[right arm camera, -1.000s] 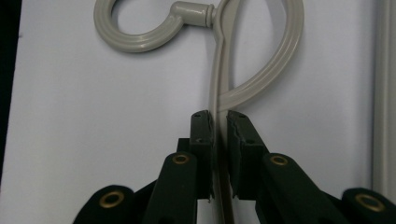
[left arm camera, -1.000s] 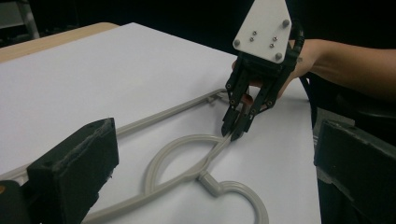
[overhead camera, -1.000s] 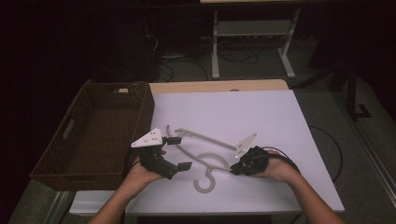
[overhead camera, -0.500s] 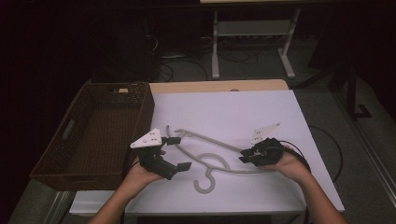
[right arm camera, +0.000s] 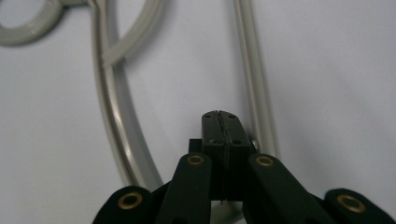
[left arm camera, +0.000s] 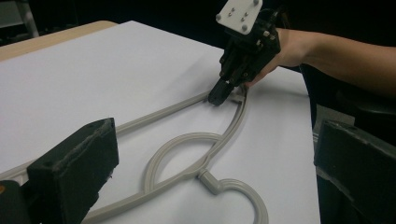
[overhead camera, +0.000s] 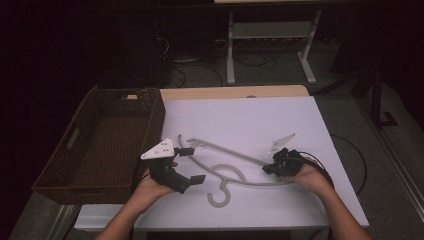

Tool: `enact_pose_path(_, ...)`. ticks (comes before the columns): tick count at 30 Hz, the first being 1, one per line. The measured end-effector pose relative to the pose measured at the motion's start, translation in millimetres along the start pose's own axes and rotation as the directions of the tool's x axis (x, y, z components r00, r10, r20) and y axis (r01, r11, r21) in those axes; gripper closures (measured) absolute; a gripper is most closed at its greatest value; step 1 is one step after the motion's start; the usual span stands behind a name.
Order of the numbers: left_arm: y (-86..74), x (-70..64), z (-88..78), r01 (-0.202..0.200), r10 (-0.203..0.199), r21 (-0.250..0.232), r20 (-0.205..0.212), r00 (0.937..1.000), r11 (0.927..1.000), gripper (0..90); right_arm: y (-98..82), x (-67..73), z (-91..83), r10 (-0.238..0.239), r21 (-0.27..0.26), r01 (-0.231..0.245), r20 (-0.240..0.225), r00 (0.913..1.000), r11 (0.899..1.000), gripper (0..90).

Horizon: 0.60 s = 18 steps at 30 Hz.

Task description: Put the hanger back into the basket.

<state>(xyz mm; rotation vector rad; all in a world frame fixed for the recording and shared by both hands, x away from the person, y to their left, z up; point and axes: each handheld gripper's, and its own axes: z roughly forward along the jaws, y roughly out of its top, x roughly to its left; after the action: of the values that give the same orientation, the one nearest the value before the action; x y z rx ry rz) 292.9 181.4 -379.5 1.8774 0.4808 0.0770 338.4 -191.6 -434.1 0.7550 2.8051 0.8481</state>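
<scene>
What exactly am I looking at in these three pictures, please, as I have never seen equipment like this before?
No robot here: a person holds a black two-jaw tool in each hand. The high view looks down on a white table from above the person. The other two pictures come from small cameras riding on the tools, looking along their jaws.

A pale grey plastic clothes hanger lies flat on the table, and a dark brown woven basket stands at its left edge.

The left hand-held gripper is open, its jaws either side of the hanger's left end without pressing it. The right hand-held gripper has just been closing; its jaws meet, apparently with nothing between them, at the hanger's right end, between its two rails.
</scene>
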Motion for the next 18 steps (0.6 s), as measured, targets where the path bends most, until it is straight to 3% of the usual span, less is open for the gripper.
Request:
enact_pose_path(8, 0.0, 0.1, 0.0, 0.001, -0.001, -0.001, 0.001, 1.0000, 1.0000, 0.0, -0.7, -4.1, 0.3, 0.014, 0.013, -0.014, 0.019, 0.9997, 1.000, 89.5)
enact_pose_path(12, -0.4, 0.2, 1.0, 0.003, -0.003, 0.005, 0.003, 1.0000, 1.0000, 0.0, 0.3, -12.2, -0.1, 0.014, 0.024, -0.015, 0.066, 0.9977, 1.000, 89.5)
enact_pose_path(18, -0.9, 0.8, 2.2, 0.004, -0.004, 0.006, 0.006, 1.0000, 1.0000, 0.0, 4.6, -41.3, -0.2, 0.095, 0.013, -0.098, 0.153, 0.9836, 0.995, 89.5)
